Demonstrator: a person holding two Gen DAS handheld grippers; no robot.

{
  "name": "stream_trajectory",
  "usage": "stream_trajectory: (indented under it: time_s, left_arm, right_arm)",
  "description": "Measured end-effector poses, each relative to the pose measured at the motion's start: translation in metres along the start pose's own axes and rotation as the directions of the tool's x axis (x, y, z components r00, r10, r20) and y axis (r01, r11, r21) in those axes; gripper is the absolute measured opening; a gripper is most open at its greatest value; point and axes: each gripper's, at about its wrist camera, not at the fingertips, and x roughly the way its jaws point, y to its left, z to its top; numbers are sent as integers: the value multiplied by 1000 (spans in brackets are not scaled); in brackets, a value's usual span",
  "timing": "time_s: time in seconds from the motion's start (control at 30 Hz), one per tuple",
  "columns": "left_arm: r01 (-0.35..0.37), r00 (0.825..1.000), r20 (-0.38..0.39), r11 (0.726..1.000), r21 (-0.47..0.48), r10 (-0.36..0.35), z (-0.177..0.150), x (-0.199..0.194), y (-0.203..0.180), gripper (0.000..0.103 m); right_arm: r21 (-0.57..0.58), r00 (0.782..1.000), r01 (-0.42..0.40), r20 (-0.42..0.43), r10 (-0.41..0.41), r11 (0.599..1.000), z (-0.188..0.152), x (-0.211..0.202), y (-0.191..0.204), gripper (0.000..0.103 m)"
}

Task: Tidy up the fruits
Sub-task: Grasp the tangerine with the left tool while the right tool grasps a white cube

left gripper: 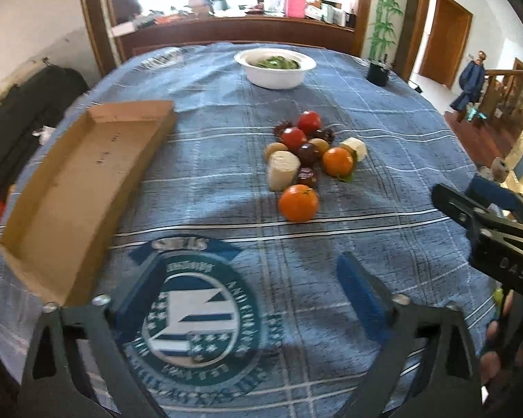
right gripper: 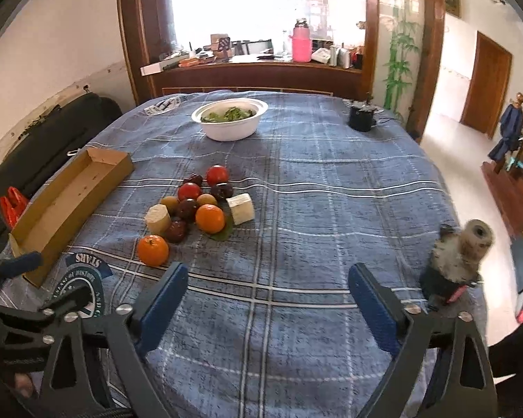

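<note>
A pile of fruit lies mid-table: a near orange (left gripper: 298,202) (right gripper: 152,250), a second orange (left gripper: 337,162) (right gripper: 210,218), two red tomatoes (left gripper: 309,122) (right gripper: 217,175), dark plums (left gripper: 307,153) (right gripper: 187,208), small brown fruits, and two pale cut pieces (left gripper: 281,170) (right gripper: 241,208). An empty cardboard tray (left gripper: 69,188) (right gripper: 62,205) lies left of the pile. My left gripper (left gripper: 247,285) is open and empty, short of the near orange. My right gripper (right gripper: 266,296) is open and empty, right of and nearer than the pile. Each gripper shows at the edge of the other's view.
A white bowl of greens (left gripper: 274,67) (right gripper: 229,118) stands at the far side on the blue plaid tablecloth (right gripper: 313,191). A black cup (left gripper: 378,73) (right gripper: 361,118) is far right. A small furry figure (right gripper: 460,254) sits at the right table edge.
</note>
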Motion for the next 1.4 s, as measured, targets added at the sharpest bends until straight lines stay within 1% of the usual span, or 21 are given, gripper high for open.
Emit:
stream_trajectory:
  time_s: [0.03,0.1,0.13,0.17,0.27,0.47,0.6,0.67,0.7,0.73,0.9,0.93,0.97,1.03,1.13,1.17,1.2,1.23,1.27,1.33,1.4]
  left_arm:
    - [12,1000,-13,1000,2,-12,3,6,-2,86]
    - [36,999,-38,999,-4,-36,9,19,-4,86]
    - [44,998,-47,999,-6,-45,12,25,-6,84]
    - [56,997,-55,998,-9,-57,14,30,-7,81]
    - [78,993,-82,997,-20,-79,21,46,-10,78]
    - [100,990,-97,995,3,-99,29,60,-18,78]
    - [101,988,-113,995,-6,-101,34,75,-16,77]
    - [111,985,-132,994,-14,-112,35,84,-13,60]
    - [115,985,-125,993,-16,-116,36,85,-12,60]
    - [119,986,-116,993,-13,-120,35,85,-11,57]
    - [124,987,-101,992,-2,-123,35,85,-13,56]
    - [129,987,-97,992,0,-128,34,84,-13,51]
    - [141,985,-97,990,-2,-141,35,84,-13,42]
    - [163,981,-105,987,-5,-163,36,83,-14,33]
    - [156,983,-103,988,8,-154,35,83,-16,33]
    - [157,982,-104,988,6,-155,35,82,-16,33]
    - [160,982,-106,987,2,-159,34,82,-15,33]
    - [163,981,-107,987,-1,-162,34,81,-15,33]
    - [163,980,-110,987,-3,-163,33,80,-13,33]
    - [159,981,-112,987,-3,-158,31,78,-10,33]
    - [156,982,-110,988,-8,-156,29,75,-7,33]
  right_arm:
    - [-2,1000,-12,-7,12,1000,3,6,1,84]
    - [-6,1000,-18,-20,18,1000,9,17,1,81]
    - [-9,999,-24,-23,24,1000,14,25,1,75]
    - [-12,999,-36,-29,36,999,17,32,1,64]
    - [1,992,-84,-89,84,996,30,60,-1,45]
    - [4,982,-141,-128,140,990,49,94,1,46]
    - [-16,979,-132,-157,128,991,57,115,5,46]
    - [-13,975,-131,-182,127,991,57,126,6,45]
    - [-9,976,-124,-180,120,992,57,128,5,46]
    - [-5,977,-122,-176,120,992,58,130,4,48]
    - [11,975,-143,-169,143,990,60,136,2,49]
    - [10,976,-143,-166,143,990,60,137,2,50]
    - [17,975,-150,-166,150,989,61,138,2,50]
    - [29,972,-161,-168,164,986,61,139,0,50]
    - [40,972,-156,-170,161,987,61,140,-2,59]
    - [51,971,-158,-172,165,986,61,142,-3,59]
    - [64,969,-170,-173,178,983,61,143,-5,58]
    - [71,967,-179,-173,189,981,60,143,-7,53]
    - [72,965,-190,-172,200,979,60,142,-7,43]
    - [66,961,-210,-168,218,976,59,137,-4,29]
    - [36,972,-171,-157,175,985,56,126,3,29]
